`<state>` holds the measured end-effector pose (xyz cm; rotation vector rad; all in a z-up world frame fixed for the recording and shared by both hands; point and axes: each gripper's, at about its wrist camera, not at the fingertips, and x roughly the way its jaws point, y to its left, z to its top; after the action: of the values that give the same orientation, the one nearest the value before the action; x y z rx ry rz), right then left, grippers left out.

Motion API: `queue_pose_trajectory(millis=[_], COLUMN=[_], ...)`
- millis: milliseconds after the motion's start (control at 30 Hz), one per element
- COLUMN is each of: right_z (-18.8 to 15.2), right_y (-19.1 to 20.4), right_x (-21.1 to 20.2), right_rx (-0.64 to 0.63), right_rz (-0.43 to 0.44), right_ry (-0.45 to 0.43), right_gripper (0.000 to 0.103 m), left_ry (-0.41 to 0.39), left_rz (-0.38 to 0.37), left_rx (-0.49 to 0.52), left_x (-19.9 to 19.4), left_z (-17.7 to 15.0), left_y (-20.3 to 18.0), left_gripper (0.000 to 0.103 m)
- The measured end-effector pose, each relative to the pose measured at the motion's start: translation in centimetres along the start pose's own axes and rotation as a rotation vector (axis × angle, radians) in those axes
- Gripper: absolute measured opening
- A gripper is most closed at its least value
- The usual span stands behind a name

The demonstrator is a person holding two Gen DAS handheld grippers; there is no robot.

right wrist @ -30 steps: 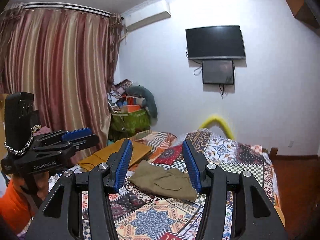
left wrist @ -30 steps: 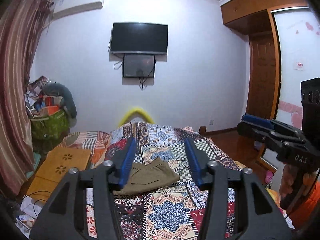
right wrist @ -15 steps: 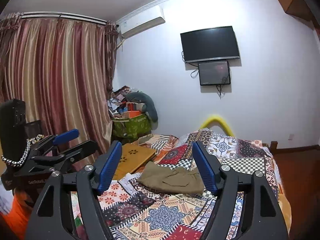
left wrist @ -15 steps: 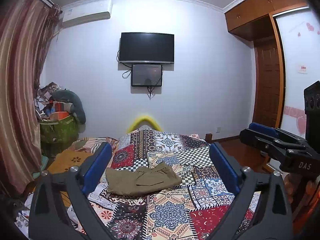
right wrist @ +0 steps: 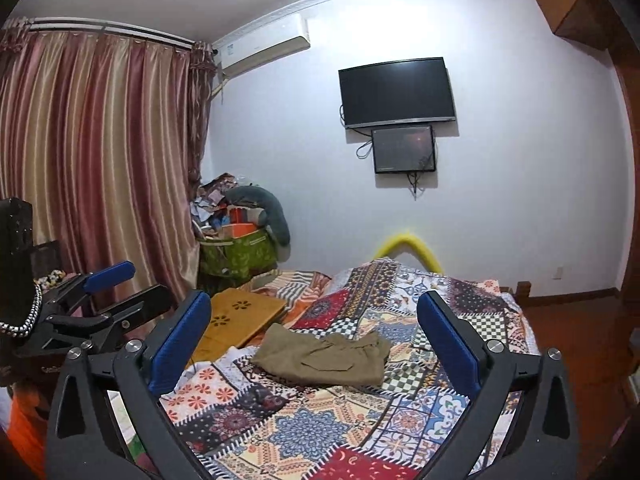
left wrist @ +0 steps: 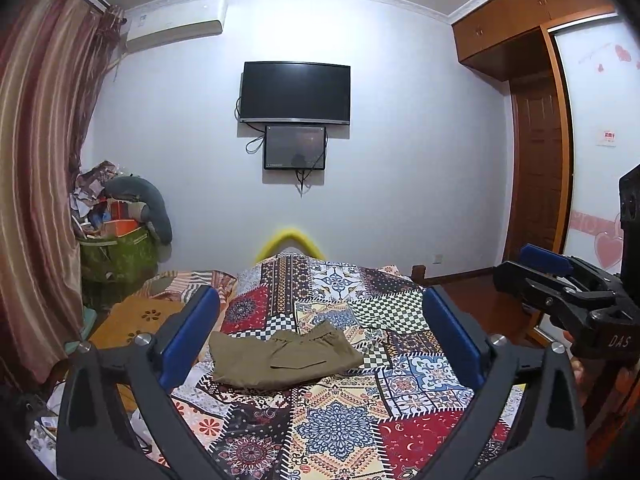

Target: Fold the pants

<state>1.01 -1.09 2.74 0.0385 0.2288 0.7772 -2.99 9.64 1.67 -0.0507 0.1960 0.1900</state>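
Pants (left wrist: 280, 356), olive-khaki, lie folded in a loose bundle on the patchwork bedspread (left wrist: 340, 432), mid-bed, beside a wooden lap tray (right wrist: 240, 316). Left claw (left wrist: 320, 336) and right claw (right wrist: 314, 336) both released, jaws just spread wide, nothing between them, held well short of the cloth.

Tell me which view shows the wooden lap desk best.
Right wrist view: the lap desk lies mostly exposed at the bed's edge, flower cutouts clear. In the left wrist view the left gripper finger covers part of it, leaving only a slanted corner.
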Motion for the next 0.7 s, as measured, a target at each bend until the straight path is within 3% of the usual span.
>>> queue_pose_trajectory(millis=[700], right_z=[0.14], right_y=[-0.77], right_x=[-0.36], right_rx=[0.020], right_rz=[-0.006], right_ry=[0.006], right_gripper=[0.102], left_ry=[0.012], left_rz=[-0.018], left_rx=[0.010], left_x=[0.49], left_z=[-0.25], left_y=[0.11], left_gripper=[0.102])
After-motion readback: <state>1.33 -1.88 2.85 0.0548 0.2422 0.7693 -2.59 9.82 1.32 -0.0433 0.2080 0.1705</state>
